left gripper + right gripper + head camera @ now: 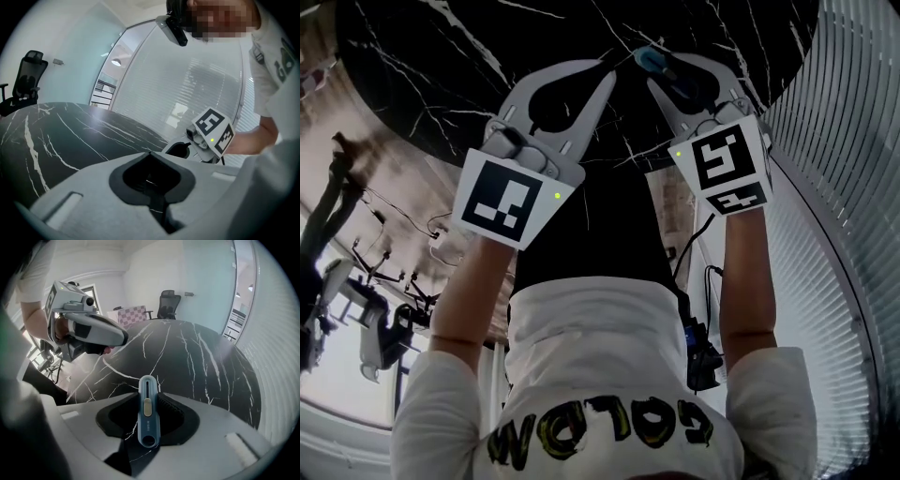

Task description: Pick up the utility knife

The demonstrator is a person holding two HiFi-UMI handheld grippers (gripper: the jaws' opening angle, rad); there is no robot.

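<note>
One blue utility knife (149,414) sits between the jaws of the right gripper (149,398), clamped by the ribbed pads on both sides. It lies lengthwise along the jaws, its rounded end with the hole toward the camera and its slider facing up. In the head view only a blue end of the knife (652,61) pokes out past the right gripper (667,67), which points steeply down at the black desk (441,75). Whether the far end of the knife touches the white-veined desk (197,357) cannot be told.

Just beside it, the left gripper (605,73) hangs over the same desk with its jaws brought together at the tips and nothing between them. Its own view confirms this: the left gripper (151,157) shows only a dark slit over the marble.

Each gripper carries a marker cube (727,164), and bare forearms lead back to the person's white shirt (609,375). Beyond the desk's far edge stands a black office chair (168,303) next to a checkered board (132,315), and a wall of slatted blinds (853,187) curves along the right side.
</note>
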